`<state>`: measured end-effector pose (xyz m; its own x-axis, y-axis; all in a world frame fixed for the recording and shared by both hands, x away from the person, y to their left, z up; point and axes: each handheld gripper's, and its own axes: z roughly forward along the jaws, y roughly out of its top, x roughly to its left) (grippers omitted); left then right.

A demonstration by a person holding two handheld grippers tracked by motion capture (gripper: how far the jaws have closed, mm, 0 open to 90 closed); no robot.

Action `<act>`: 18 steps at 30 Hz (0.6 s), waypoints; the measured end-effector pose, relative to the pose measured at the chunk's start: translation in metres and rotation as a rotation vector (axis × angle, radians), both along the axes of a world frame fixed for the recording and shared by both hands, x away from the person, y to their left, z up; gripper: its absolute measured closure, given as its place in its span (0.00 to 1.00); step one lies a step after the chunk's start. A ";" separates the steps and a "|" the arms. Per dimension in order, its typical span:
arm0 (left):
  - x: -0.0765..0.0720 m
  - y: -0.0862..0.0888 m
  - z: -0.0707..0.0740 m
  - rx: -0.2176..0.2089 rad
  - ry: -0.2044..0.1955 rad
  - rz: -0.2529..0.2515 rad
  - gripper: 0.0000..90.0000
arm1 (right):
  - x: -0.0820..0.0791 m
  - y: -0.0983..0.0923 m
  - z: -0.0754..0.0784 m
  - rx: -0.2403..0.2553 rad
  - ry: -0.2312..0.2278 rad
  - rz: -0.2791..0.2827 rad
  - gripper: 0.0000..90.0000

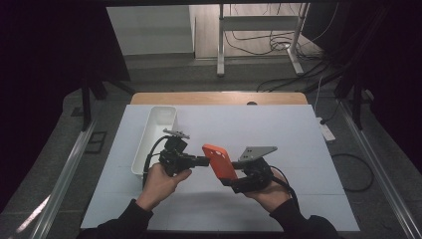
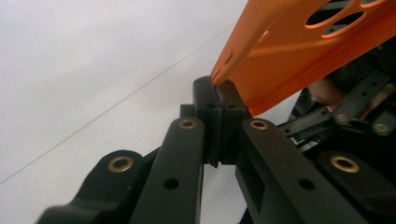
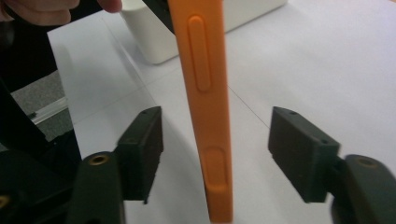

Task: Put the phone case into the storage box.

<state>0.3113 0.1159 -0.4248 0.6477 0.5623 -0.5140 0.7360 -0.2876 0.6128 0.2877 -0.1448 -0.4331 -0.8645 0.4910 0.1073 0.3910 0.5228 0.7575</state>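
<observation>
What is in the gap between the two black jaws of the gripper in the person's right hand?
The orange phone case stands edge-on between them, touching neither jaw, in the right gripper view. The left gripper pinches its edge.

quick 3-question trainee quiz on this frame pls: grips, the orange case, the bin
1. True or false: the left gripper is shut on an edge of the orange phone case.
2. The right gripper stands how? A: clamped on the case. B: jaws apart, case between them, pads clear of it. C: shut on nothing.
3. Fill in: the white bin lies on the table's ___ side in the high view, near the left hand.

Key
1. True: in the left gripper view its pads pinch the case edge.
2. B: in the right gripper view a gap shows on each side of the case.
3. Left.
</observation>
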 end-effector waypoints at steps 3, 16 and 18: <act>0.001 0.001 -0.001 0.013 -0.005 0.004 0.99 | -0.002 -0.002 0.000 -0.025 -0.013 -0.003 0.30; 0.003 0.012 0.003 0.043 -0.025 0.020 0.99 | -0.004 -0.012 -0.003 -0.047 0.016 -0.033 0.14; 0.004 0.015 0.003 0.046 -0.028 0.024 0.99 | -0.005 -0.014 -0.004 -0.054 0.021 -0.041 0.12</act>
